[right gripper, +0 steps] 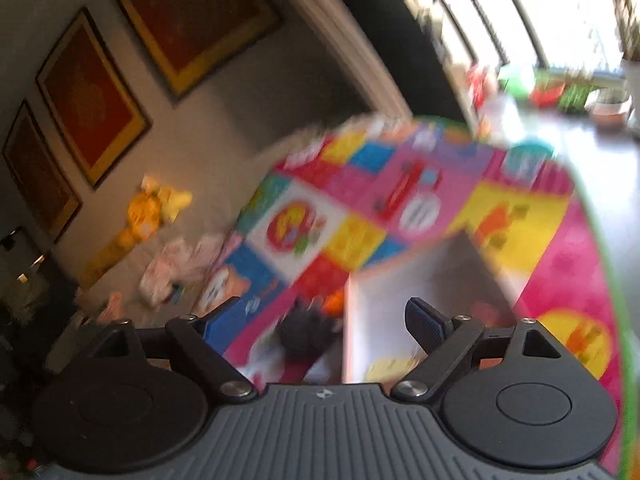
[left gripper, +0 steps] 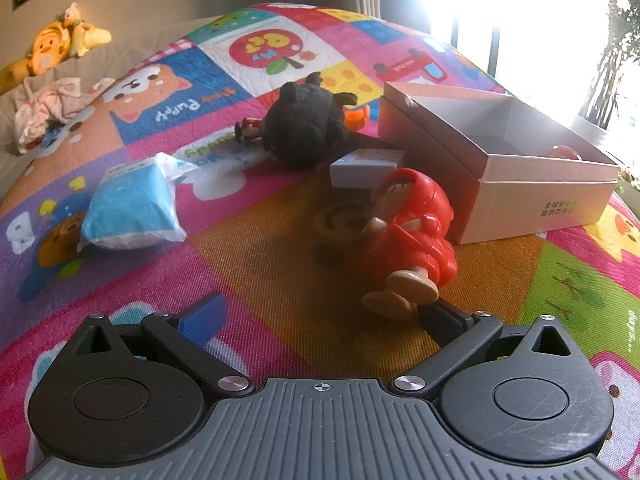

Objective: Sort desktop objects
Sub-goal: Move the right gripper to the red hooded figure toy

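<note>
In the left wrist view a red-hooded toy figure (left gripper: pixel 412 236) lies on the colourful play mat (left gripper: pixel 260 248), its feet just ahead of my open, empty left gripper (left gripper: pixel 320 312). Beyond it are a small grey box (left gripper: pixel 366 166), a black plush toy (left gripper: pixel 306 124), a small orange toy (left gripper: pixel 358 117), a small red figure (left gripper: pixel 250 128) and a blue tissue pack (left gripper: pixel 130 206). An open white cardboard box (left gripper: pixel 496 168) stands at the right. In the blurred right wrist view my right gripper (right gripper: pixel 320 316) is open and empty above the box (right gripper: pixel 404 292) and the black plush (right gripper: pixel 304 332).
Yellow plush toys (left gripper: pixel 60 44) and a crumpled cloth (left gripper: pixel 52 108) lie on a beige sofa beyond the mat's left edge. A bright window is at the right. Framed pictures (right gripper: pixel 92 96) hang on the wall. Plant pots (right gripper: pixel 608 108) stand by the window.
</note>
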Demonstrator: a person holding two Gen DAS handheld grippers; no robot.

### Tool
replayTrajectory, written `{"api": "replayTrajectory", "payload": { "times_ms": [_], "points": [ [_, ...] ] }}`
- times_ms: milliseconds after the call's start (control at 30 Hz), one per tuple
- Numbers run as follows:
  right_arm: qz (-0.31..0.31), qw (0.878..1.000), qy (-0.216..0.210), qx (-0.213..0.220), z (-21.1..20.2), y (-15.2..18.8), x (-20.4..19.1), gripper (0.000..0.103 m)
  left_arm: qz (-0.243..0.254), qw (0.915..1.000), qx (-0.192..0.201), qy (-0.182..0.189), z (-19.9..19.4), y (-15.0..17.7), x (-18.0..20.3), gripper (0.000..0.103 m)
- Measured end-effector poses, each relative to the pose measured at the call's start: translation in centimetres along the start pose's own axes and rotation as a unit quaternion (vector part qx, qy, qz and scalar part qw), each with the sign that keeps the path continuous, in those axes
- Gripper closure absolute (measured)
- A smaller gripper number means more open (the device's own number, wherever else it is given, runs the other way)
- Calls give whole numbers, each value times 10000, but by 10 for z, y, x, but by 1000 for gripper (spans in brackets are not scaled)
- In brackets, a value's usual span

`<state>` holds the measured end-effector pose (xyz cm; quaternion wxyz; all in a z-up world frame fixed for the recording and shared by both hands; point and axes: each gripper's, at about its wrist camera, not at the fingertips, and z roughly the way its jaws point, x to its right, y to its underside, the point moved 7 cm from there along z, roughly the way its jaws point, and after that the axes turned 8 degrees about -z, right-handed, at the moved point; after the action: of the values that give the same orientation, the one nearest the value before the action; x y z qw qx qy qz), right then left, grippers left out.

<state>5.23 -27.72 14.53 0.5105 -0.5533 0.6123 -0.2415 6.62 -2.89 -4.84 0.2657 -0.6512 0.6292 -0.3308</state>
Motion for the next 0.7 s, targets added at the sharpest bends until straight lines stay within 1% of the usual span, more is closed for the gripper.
{"api": "replayTrajectory", "payload": {
  "times_ms": [33, 100, 167, 233, 333, 400, 467, 567, 633, 700],
  "points": [
    [-95, 9992, 294, 243, -5, -9, 13, 9, 1, 10000, 0, 1, 0, 0, 0, 0],
    [-214, 9943, 867, 589, -11, -20, 38, 8, -2, 10000, -1, 3, 0, 0, 0, 0],
    [-254, 9883, 1285, 777, -13, -23, 58, 8, 2, 10000, -1, 4, 0, 0, 0, 0],
    [-263, 9834, 1565, 877, -12, -19, 71, 8, 0, 10000, -2, 6, 0, 0, 1, 0],
    [-308, 9822, 1646, 854, 1, -2, 73, 8, -1, 10000, -1, 10, 0, 0, 1, 0],
    [-477, 9836, 1586, 709, 12, 15, 64, 8, 5, 10000, 0, 5, 0, 0, 0, 0],
    [-785, 9827, 1560, 618, 20, 33, 54, 8, 1, 10000, -2, 10, 0, -1, 0, 0],
    [-1285, 9759, 1584, 777, 22, 52, 47, 8, 7, 10000, -1, 7, -1, 0, 1, 0],
    [-1478, 9720, 1598, 880, 23, 59, 47, 5, 4, 10000, -4, 12, 0, 0, 0, 0],
    [-1505, 9751, 1404, 831, 31, 65, 50, 4, 4, 10000, -4, 12, 0, -1, 0, 0]
  ]
}}
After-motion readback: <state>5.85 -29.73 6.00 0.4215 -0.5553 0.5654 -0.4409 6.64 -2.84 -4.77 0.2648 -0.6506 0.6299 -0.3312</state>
